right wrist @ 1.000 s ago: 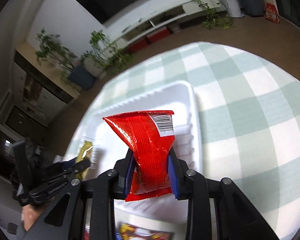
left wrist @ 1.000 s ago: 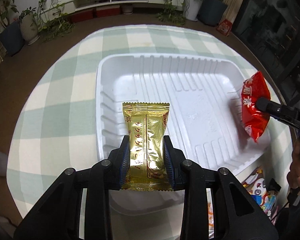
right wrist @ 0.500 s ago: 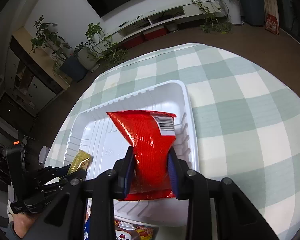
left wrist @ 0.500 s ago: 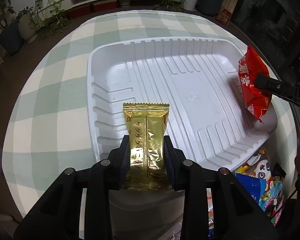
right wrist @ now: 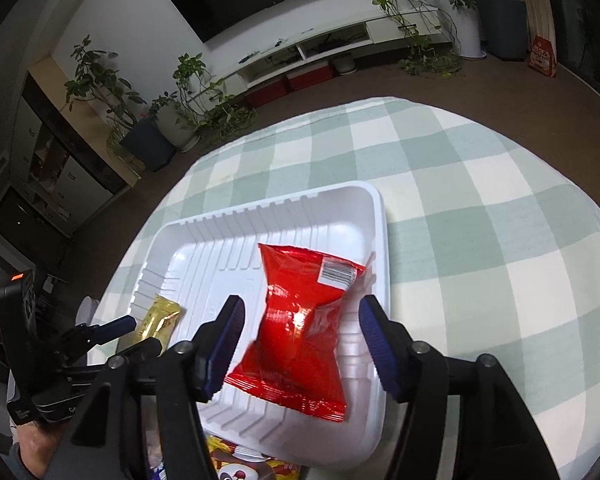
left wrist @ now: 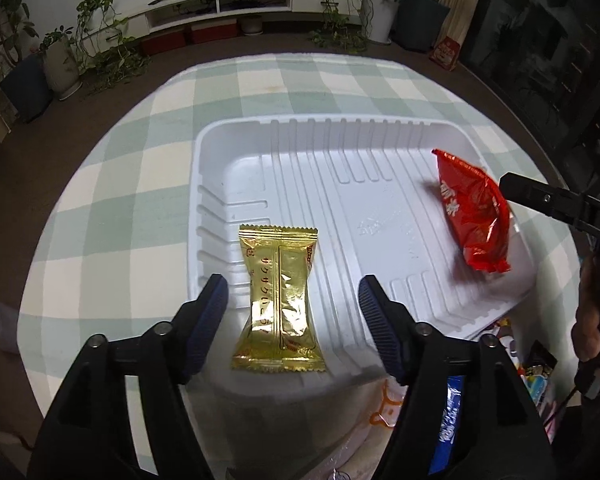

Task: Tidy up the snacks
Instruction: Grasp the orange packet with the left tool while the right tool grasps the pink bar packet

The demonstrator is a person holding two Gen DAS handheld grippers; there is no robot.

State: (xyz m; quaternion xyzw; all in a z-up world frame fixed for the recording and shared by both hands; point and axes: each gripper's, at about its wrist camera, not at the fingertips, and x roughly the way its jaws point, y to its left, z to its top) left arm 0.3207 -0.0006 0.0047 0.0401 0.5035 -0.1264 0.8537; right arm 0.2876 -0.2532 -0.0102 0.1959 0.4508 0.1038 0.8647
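A white plastic tray [left wrist: 340, 184] sits on a green-and-white checked tablecloth. My left gripper [left wrist: 292, 292] is open, jaws wide apart on either side of a gold snack packet [left wrist: 278, 300] that lies over the tray's near left rim. My right gripper [right wrist: 300, 316] is open around a red snack packet [right wrist: 300, 328], which lies in the tray's near right corner [right wrist: 376, 240]. The red packet also shows in the left wrist view [left wrist: 474, 216] with a right finger [left wrist: 540, 200] beside it. The gold packet [right wrist: 160, 320] and the left fingers [right wrist: 112, 326] show in the right wrist view.
More snack packets [left wrist: 448, 420] lie on the table below the tray's near edge, also in the right wrist view [right wrist: 244, 464]. The round table's checked cloth [right wrist: 480, 200] stretches beyond the tray. Potted plants and a low TV cabinet stand on the floor behind.
Both grippers have opened and let go of their packets. The gold packet now rests on the tray's near rim and the red packet lies in the tray's right corner.
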